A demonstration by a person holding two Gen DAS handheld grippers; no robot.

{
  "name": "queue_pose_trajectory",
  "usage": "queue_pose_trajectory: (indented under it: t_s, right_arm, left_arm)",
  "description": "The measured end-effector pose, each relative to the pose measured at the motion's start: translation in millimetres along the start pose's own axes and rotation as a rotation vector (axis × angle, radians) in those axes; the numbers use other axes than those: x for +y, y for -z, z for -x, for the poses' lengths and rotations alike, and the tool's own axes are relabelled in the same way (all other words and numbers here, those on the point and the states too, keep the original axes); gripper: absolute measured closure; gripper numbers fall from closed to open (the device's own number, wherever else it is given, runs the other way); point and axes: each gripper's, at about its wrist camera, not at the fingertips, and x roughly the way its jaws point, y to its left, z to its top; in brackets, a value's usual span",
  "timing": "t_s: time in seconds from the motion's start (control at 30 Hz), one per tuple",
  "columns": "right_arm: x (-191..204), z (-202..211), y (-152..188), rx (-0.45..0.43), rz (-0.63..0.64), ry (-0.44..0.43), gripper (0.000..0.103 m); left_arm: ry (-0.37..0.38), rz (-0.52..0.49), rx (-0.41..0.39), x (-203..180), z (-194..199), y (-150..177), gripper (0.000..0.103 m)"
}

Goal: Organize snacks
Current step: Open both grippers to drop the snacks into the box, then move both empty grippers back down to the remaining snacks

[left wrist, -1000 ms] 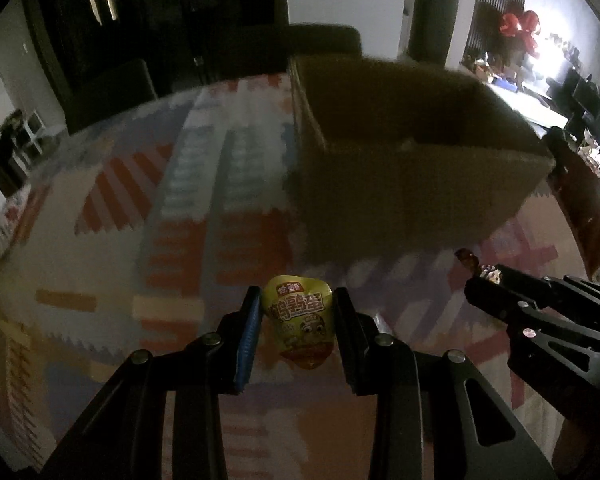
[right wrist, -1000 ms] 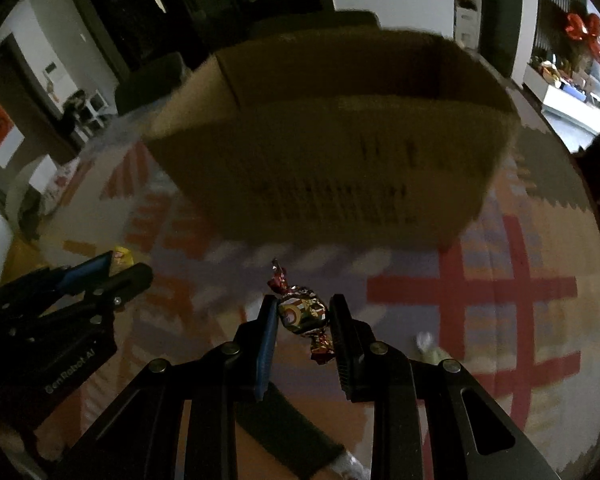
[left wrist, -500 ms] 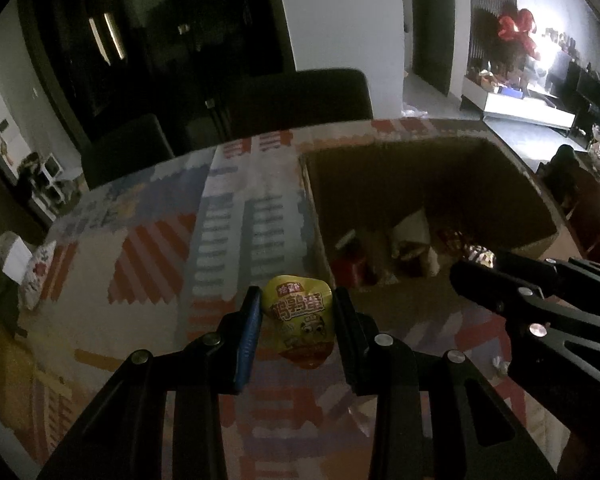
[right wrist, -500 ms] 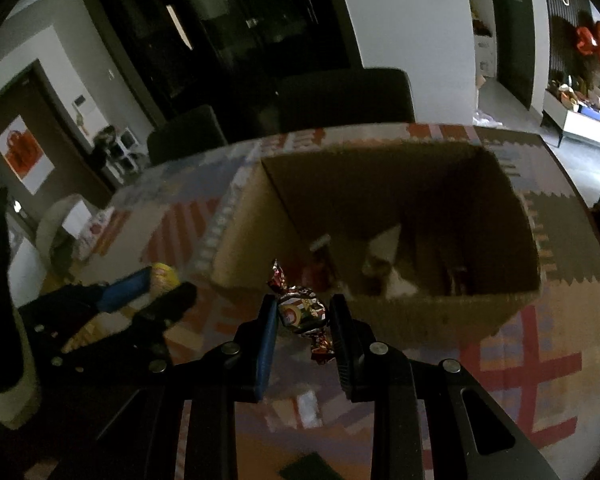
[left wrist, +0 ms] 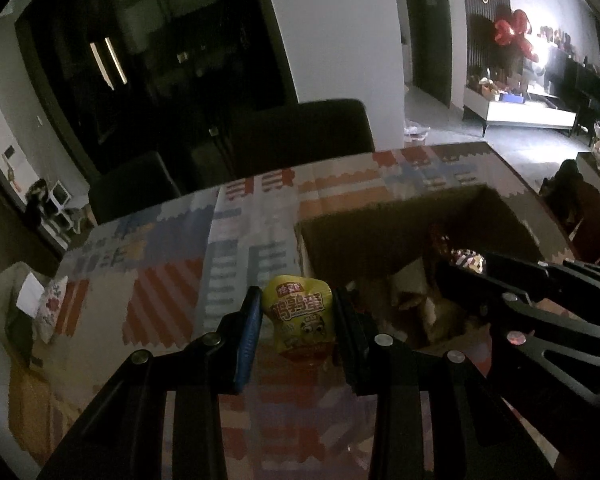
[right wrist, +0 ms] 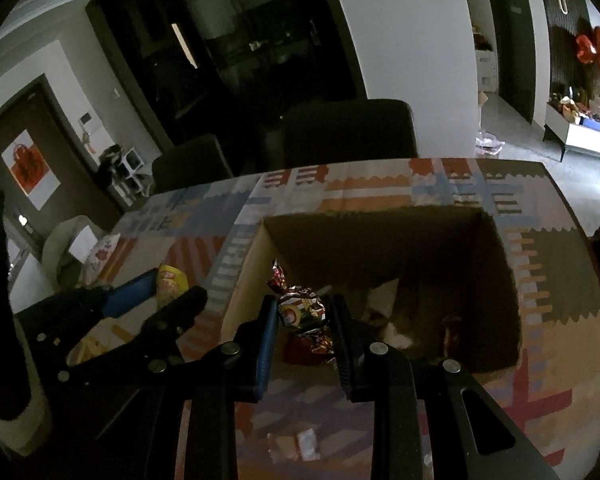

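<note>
Grippers higher than before — left (left wrist: 296,320) clamps yellow packet (left wrist: 299,317), right (right wrist: 303,320) clamps foil candy (right wrist: 300,312) over box (right wrist: 504,280)

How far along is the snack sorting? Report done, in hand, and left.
Done: some snacks already lie in the box. In hand: the left claw grips a yellow pouch, the right claw a foil candy, both raised near the box opening, neither dropped yet. Left: release both; small wrappers remain on the table.
</note>
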Motion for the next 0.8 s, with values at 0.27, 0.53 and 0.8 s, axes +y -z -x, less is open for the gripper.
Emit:
queue_pose_trajectory:
  t_s: [0.27, 0.53, 0.8]
  right_arm:
    - [-15.4, -5.1, -14.1, 0.009, 0.001, 0.043, 0.075]
    - [-32.5, -9.6, -12.7, 0.025, -0.003, 0.107, 0.054]
    - [-32.4, 2.9, 3.7, 0.049, 0.017, 0.120, 0.050]
  left_arm:
    - [0.018, -0.024, -0.004, -11.5, -13.7, -25.1, 0.068]
    - [0.027, -0.009, 0.007, -14.5, -22.2, -22.5, 0.053]
    - [0.069, 0.056, 0.027, -6.2, -5.9, 0.2, 0.053]
